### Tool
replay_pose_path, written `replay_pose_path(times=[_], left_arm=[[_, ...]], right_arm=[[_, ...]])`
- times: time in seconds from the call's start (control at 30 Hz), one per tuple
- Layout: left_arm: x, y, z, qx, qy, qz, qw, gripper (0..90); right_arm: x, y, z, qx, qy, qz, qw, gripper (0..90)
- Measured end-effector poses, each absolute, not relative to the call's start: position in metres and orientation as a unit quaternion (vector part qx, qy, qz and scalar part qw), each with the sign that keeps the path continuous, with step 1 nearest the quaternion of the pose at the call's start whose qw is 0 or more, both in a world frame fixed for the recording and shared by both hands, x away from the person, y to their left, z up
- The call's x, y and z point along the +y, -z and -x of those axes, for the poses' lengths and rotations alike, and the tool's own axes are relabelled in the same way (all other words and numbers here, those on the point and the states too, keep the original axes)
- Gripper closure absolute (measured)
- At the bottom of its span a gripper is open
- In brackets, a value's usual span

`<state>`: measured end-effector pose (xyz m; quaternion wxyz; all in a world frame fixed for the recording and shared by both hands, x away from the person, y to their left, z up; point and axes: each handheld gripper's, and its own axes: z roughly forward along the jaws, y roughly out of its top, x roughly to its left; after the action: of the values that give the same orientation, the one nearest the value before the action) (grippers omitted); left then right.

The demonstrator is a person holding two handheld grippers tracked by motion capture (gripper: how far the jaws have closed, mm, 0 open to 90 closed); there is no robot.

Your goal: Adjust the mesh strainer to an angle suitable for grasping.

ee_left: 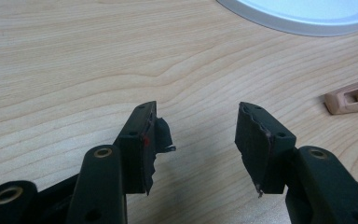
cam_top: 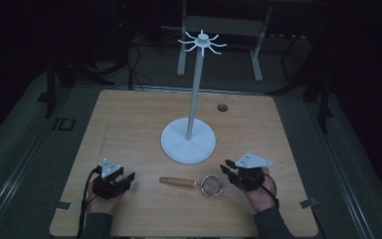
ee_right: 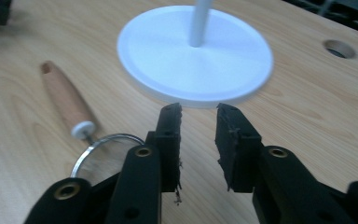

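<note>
A small strainer (cam_top: 210,185) with a wooden handle (cam_top: 176,182) lies on the table's near middle, mesh end toward the right. My right gripper (cam_top: 227,167) hovers just right of the mesh. In the right gripper view the right gripper (ee_right: 199,121) keeps a narrow gap between its jaws with nothing in it, and the strainer's ring (ee_right: 102,147) and handle (ee_right: 65,95) lie to the left. My left gripper (cam_top: 127,178) rests at the near left. In its own view the left gripper (ee_left: 198,126) stands wide open and empty, and the handle's end (ee_left: 352,95) is at the right edge.
A white stand with a round base (cam_top: 188,142) and a tall pole topped by hooks (cam_top: 202,42) rises at the table's centre, just beyond the strainer. A cable hole (cam_top: 222,107) sits at the back right. The room around the table is dark.
</note>
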<state>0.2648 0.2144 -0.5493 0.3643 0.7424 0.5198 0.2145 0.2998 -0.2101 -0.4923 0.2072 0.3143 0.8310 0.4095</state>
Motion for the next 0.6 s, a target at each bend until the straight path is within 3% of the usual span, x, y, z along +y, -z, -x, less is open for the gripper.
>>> replay_pose_path(times=[0.23,0.6], left_arm=[[0.214,0.550,-0.265,0.520,-0.212,-0.744,0.361,49.1],[0.213,0.551,-0.265,0.519,-0.212,-0.747,0.357,49.1]], right_arm=[[-0.184,0.491,-0.303,0.868,-0.372,-0.268,0.190,62.9],[-0.158,0.500,-0.305,0.894,-0.342,-0.234,0.169,60.7]])
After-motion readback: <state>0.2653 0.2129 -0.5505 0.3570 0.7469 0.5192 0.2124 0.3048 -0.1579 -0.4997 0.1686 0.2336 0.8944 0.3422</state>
